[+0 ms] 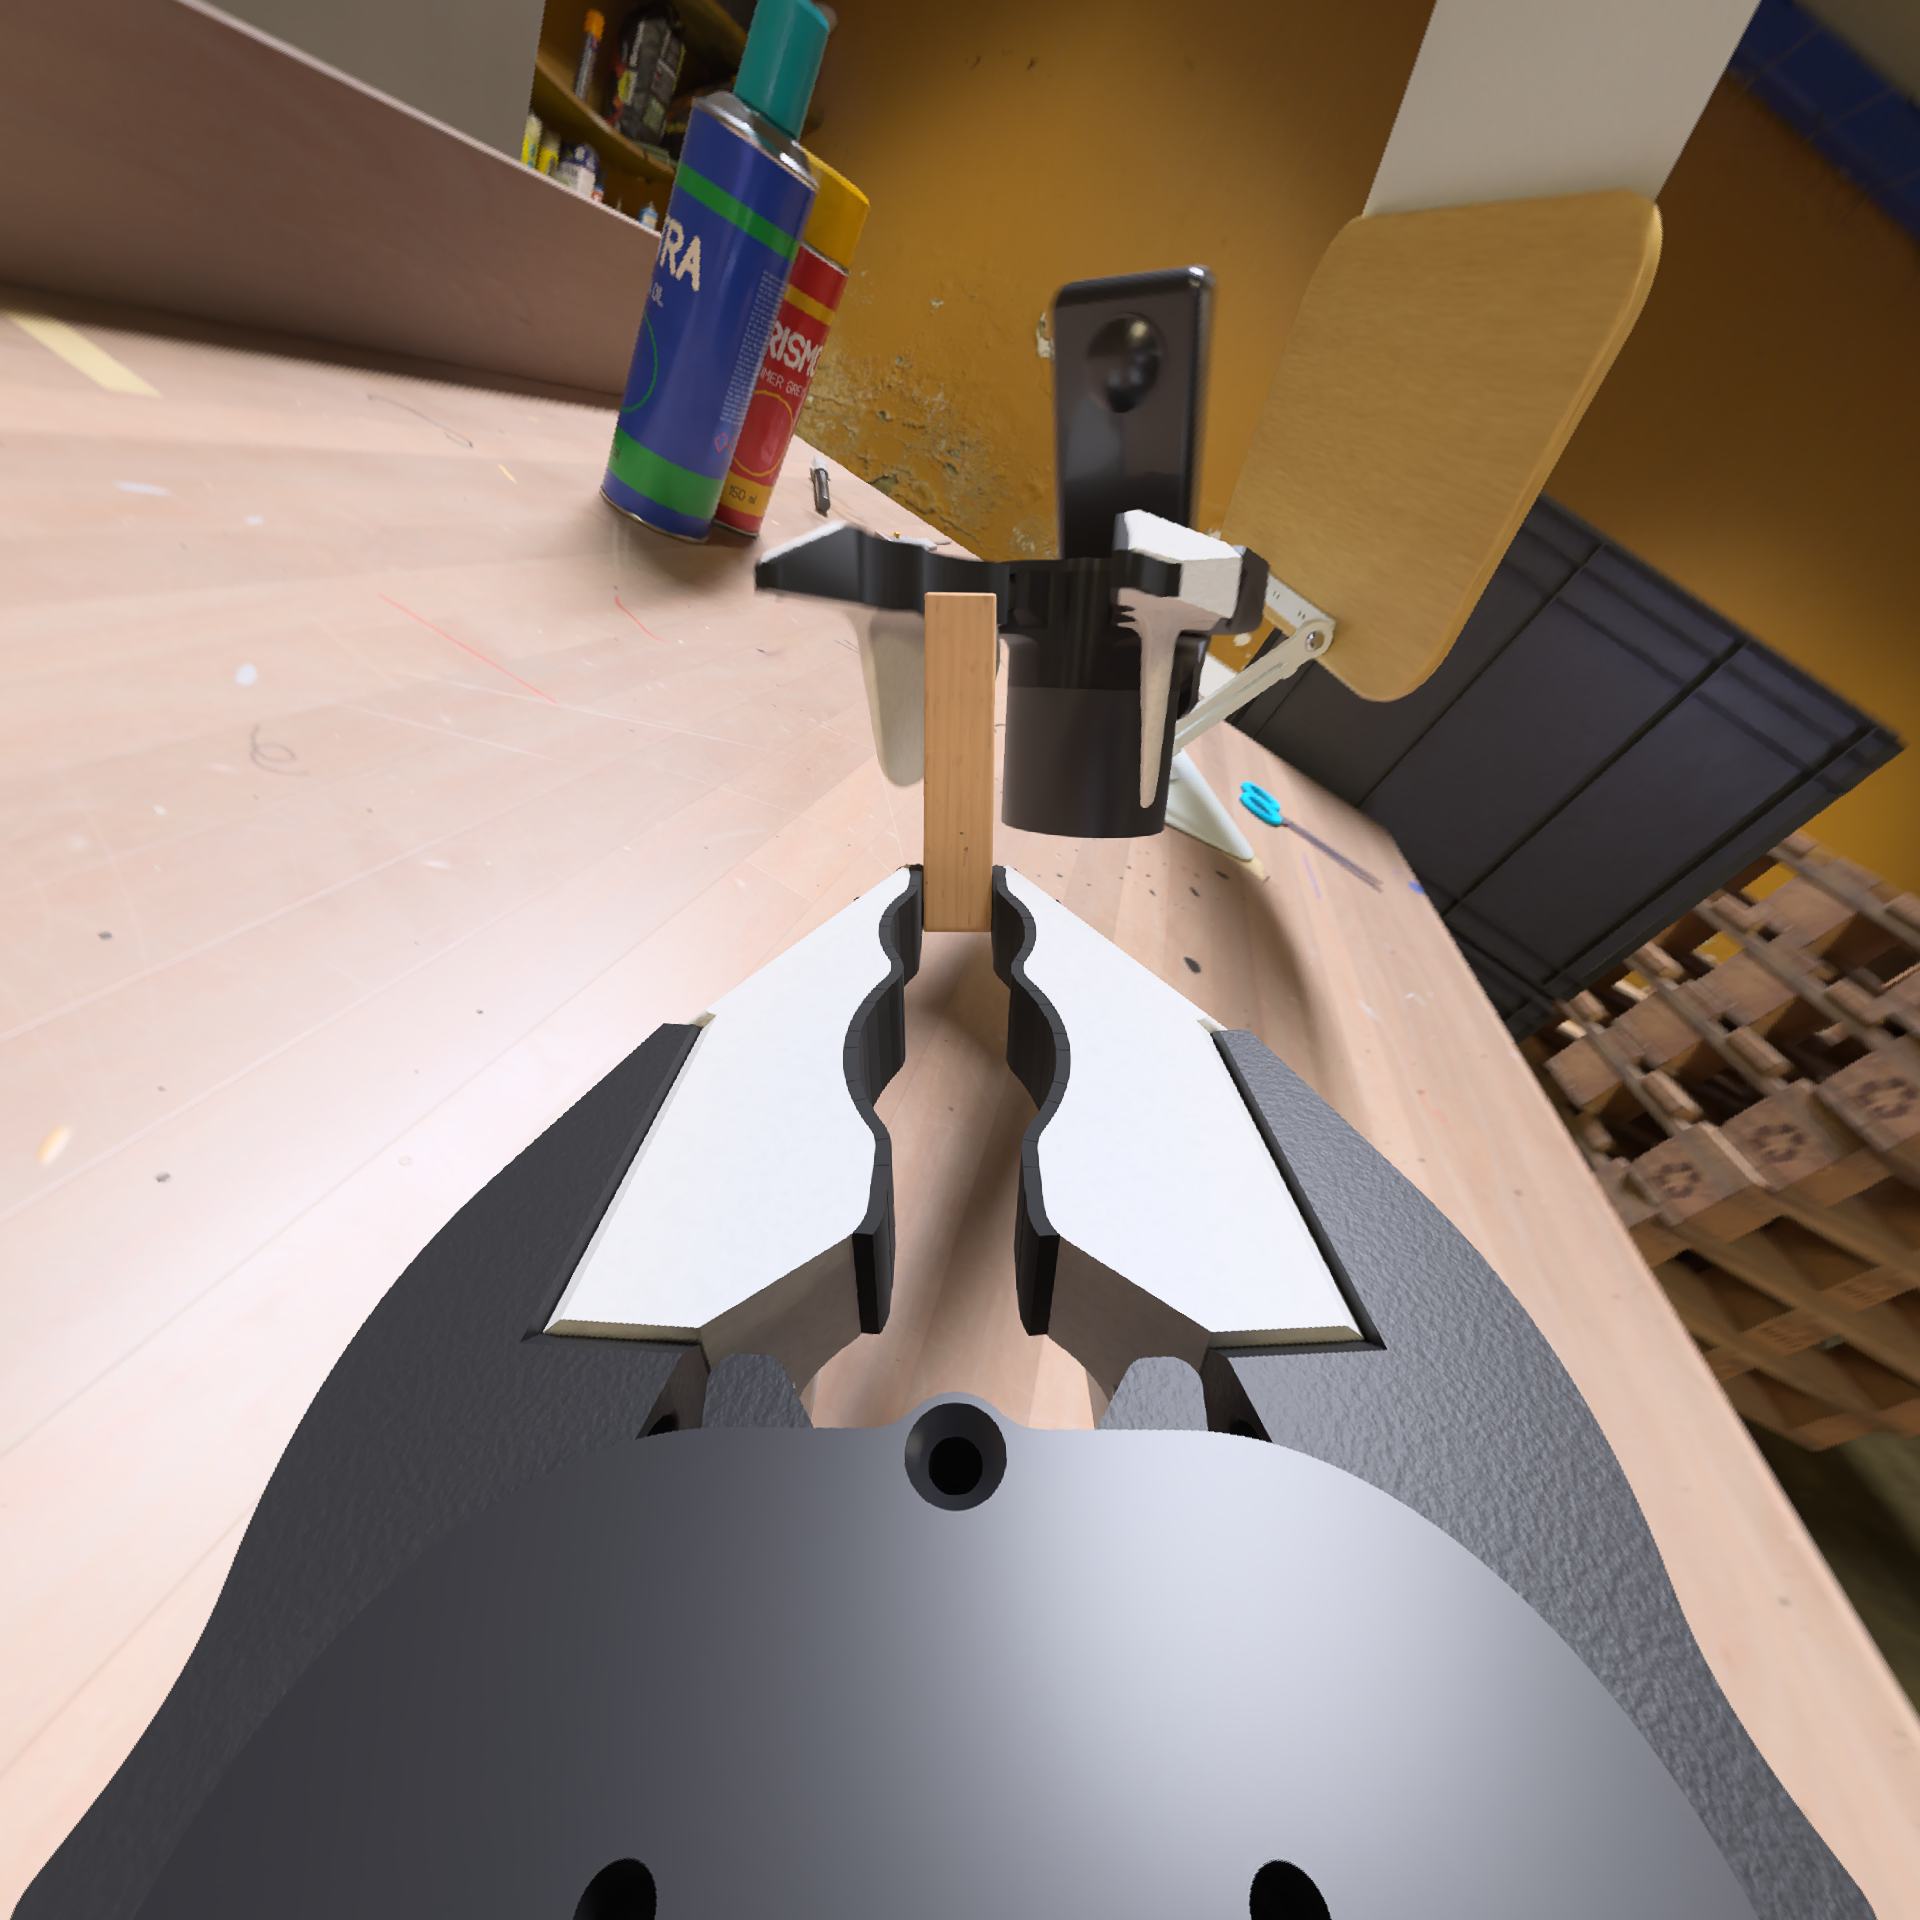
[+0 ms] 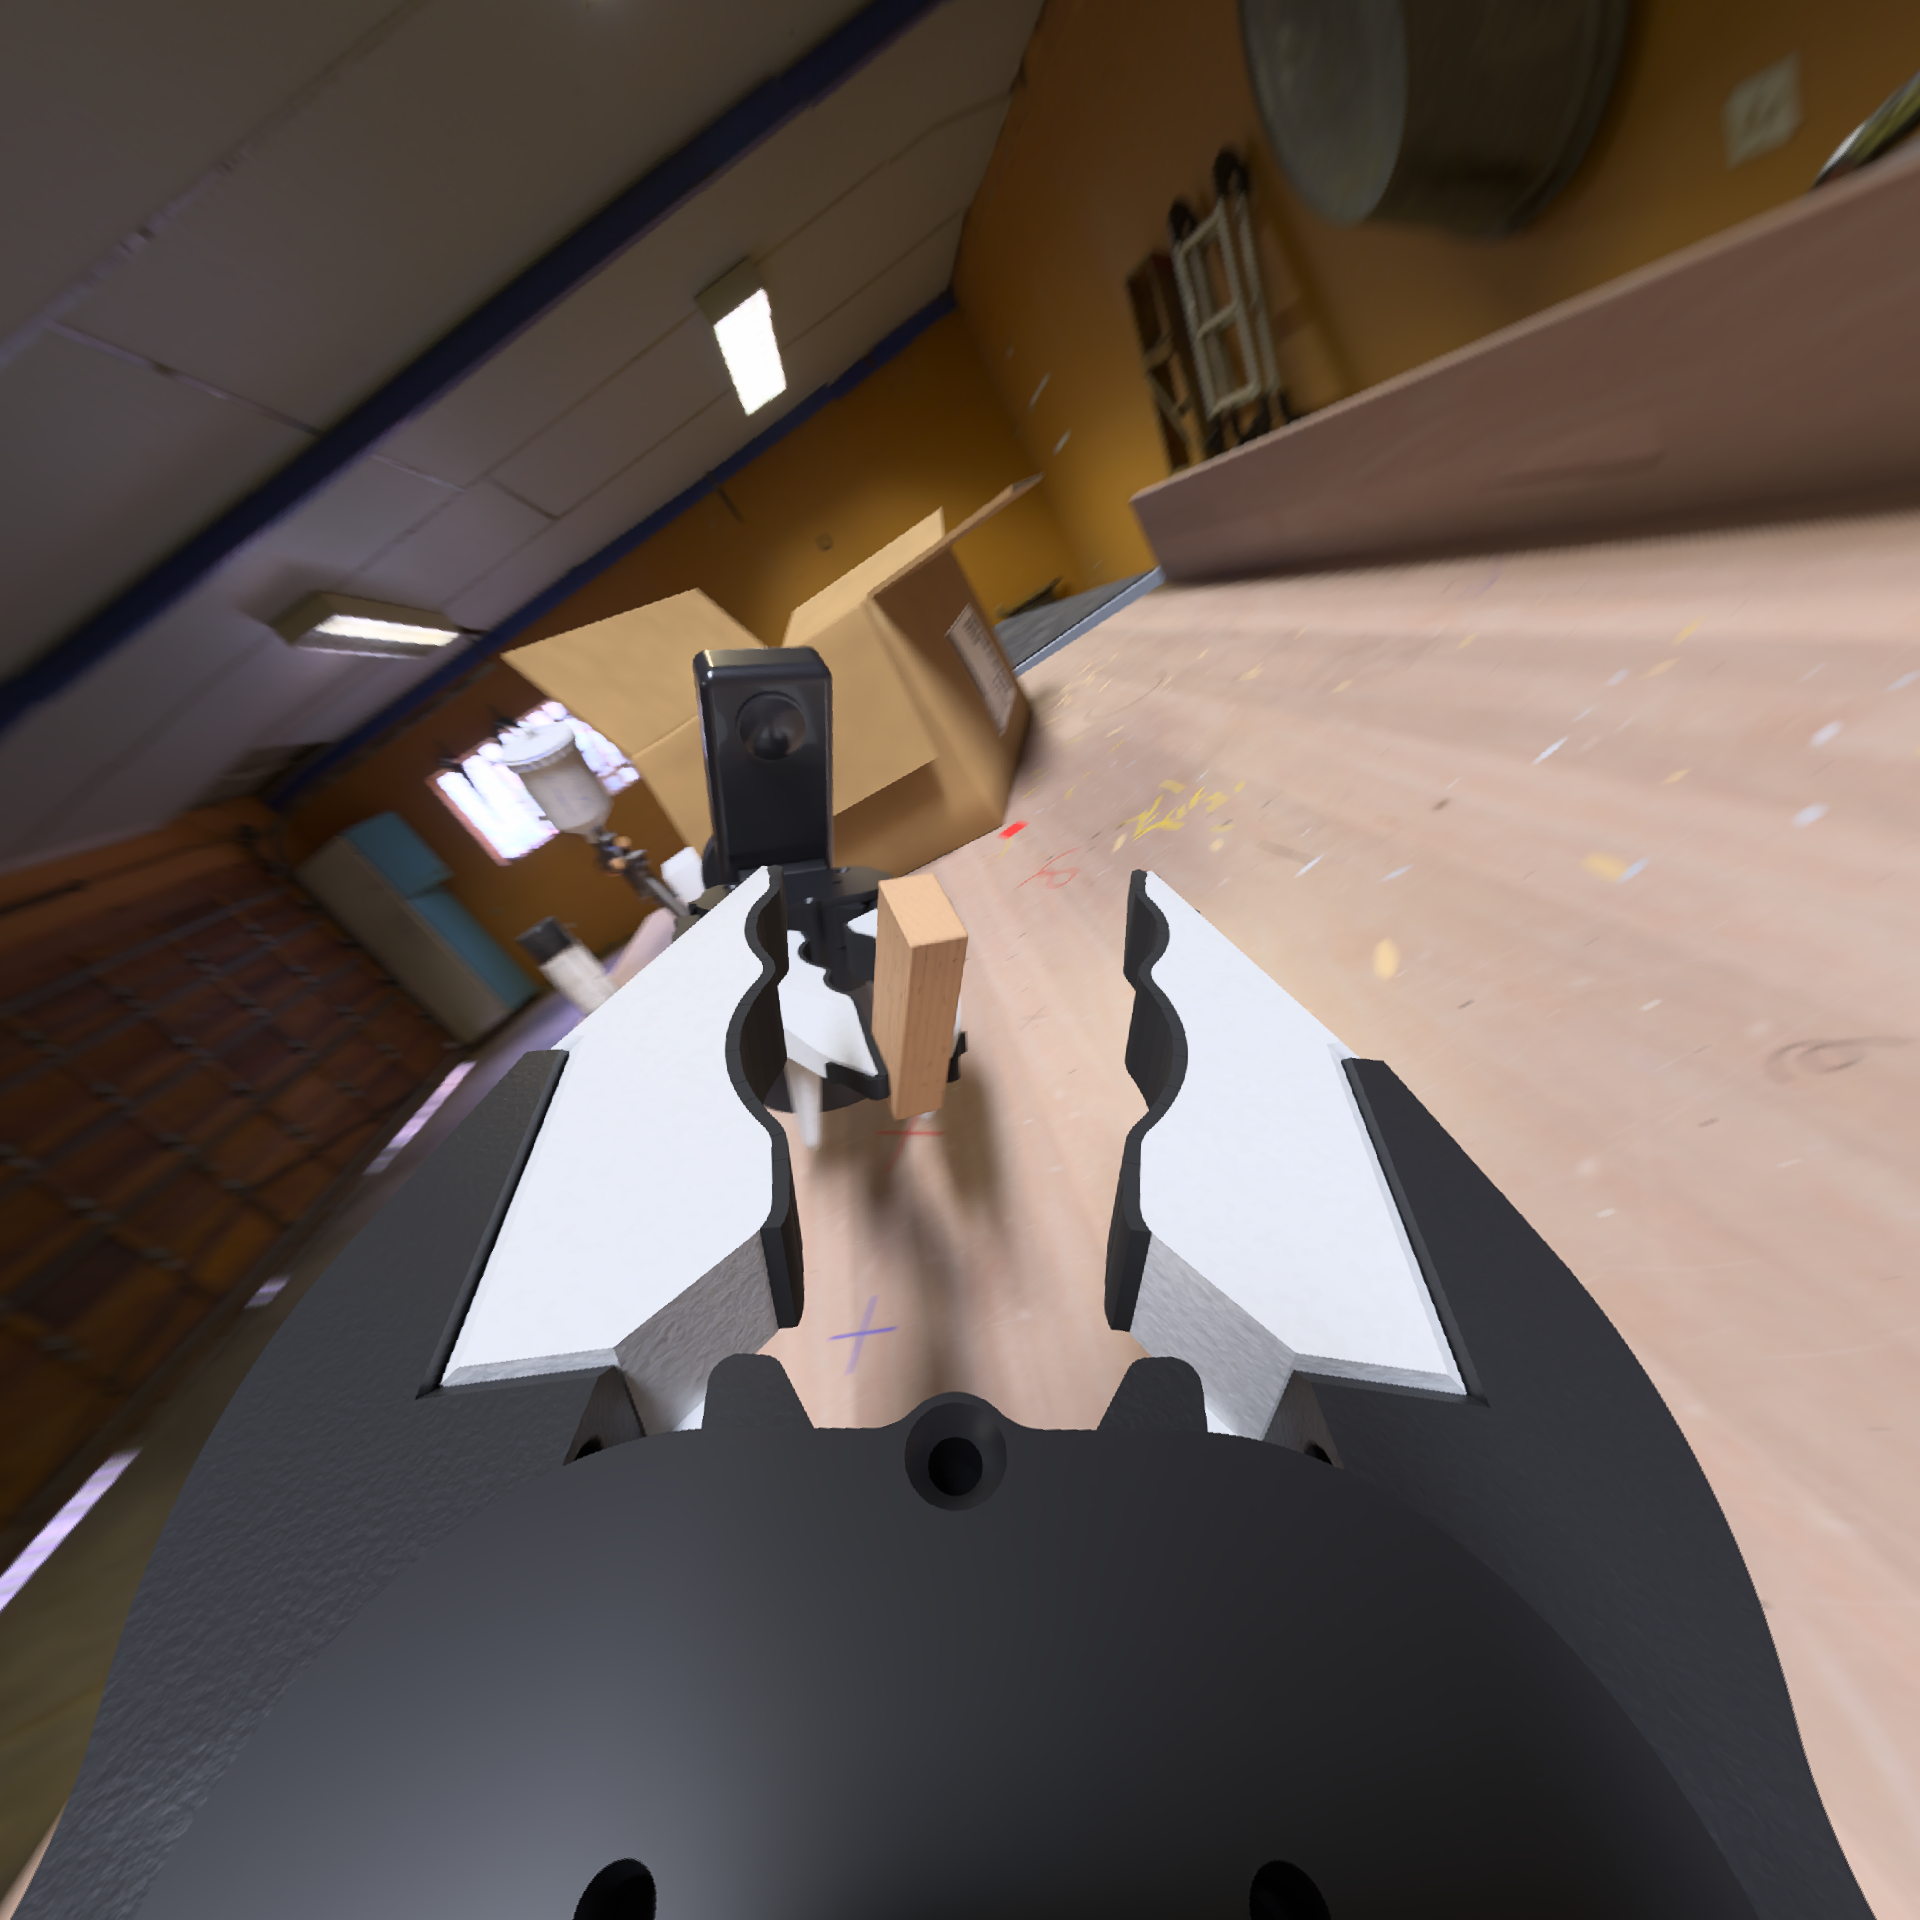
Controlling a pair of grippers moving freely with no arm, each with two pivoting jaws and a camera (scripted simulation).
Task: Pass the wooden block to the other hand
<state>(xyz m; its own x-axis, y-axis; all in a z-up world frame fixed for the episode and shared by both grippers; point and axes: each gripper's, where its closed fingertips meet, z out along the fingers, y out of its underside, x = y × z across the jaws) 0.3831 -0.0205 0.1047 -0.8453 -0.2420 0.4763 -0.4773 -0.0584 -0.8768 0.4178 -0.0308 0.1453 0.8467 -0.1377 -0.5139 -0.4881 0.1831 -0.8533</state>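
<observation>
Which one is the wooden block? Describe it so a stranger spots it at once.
Over the pale workbench, find the left gripper. The block is pinched at its fingertips, a plain light-wood bar standing upright. Unlike the spray cans behind, it is unpainted and square-edged.

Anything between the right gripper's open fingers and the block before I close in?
No. In the right wrist view only bare tabletop separates the right gripper from the wooden block.

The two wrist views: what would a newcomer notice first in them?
First, the wooden block, pinched at its lower end by the left gripper and standing up above the workbench. Just beyond it, the right gripper faces it with jaws wide open. Two spray cans stand farther back on the left.
</observation>
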